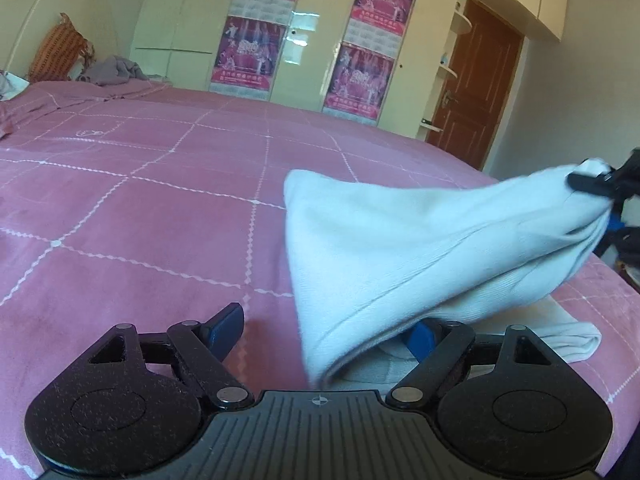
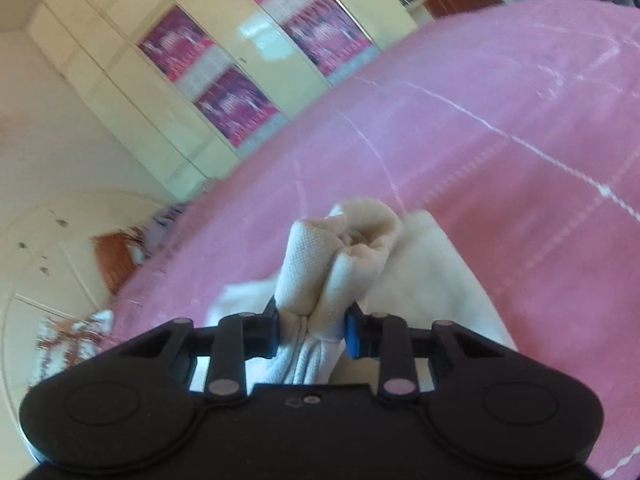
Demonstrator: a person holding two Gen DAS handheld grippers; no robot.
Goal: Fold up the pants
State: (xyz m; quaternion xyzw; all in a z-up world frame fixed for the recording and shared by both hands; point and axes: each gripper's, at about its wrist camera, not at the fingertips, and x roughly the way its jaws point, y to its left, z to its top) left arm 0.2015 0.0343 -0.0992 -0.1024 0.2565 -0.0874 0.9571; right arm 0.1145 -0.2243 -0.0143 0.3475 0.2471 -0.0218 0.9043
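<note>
White pants (image 1: 420, 248) rise in a taut tent over a pink bedspread (image 1: 140, 208) crossed by white grid lines; the right gripper (image 2: 310, 330) clenches a bunched wad of the fabric between its blue-padded fingers (image 2: 352, 334), the cloth puffing out beyond the tips. From the left wrist view, that same gripper appears at the far right edge, pulling one end of the pants up and to the right, while the rest drapes down to a folded portion lying on the bed near the camera; the left gripper (image 1: 326, 330) stands released, its jaws spread wide, the left blue finger (image 1: 228, 322) bare over the bedspread and the right one partly hidden under the hanging cloth, with nothing pinched between them. Beyond the bed, cream wardrobe doors (image 1: 180, 28) carry pink posters (image 1: 248, 54); a brown wooden door (image 1: 476, 88) stands at the right; a heap of lilac clothing (image 1: 112, 72) lies at the far left of the bed.
</note>
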